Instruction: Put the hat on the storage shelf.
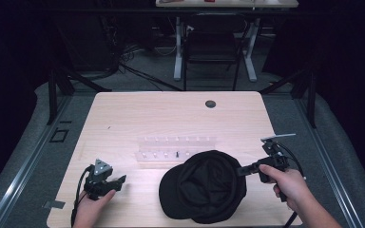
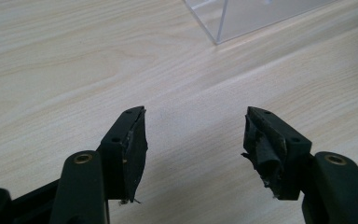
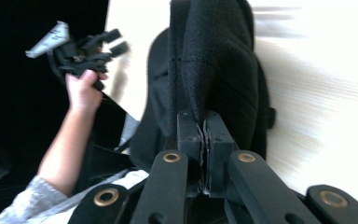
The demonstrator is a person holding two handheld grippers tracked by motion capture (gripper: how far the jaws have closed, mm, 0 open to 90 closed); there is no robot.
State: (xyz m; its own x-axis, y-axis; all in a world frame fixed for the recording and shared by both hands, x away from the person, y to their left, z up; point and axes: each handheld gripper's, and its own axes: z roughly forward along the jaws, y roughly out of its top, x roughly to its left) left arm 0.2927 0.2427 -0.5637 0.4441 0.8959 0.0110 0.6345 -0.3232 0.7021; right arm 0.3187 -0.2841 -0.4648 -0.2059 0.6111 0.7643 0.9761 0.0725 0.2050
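black fabric cap (image 1: 204, 187) lies upside down near the pale wooden counter's (image 1: 123, 114) front edge; right gripper (image 1: 242, 171) has its jaws pinching the rim, probably to lift or turn it. left gripper (image 1: 119, 183) rests apart, jaws spread and holding nothing, likely waiting to help.

Lab or recording studio: black curtains (image 1: 9, 57), cables on floor (image 1: 123, 57), lone wooden table (image 1: 123, 114).

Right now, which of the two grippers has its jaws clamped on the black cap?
The right gripper: its jaws pinch the cap edge. The left gripper stands open over bare table.
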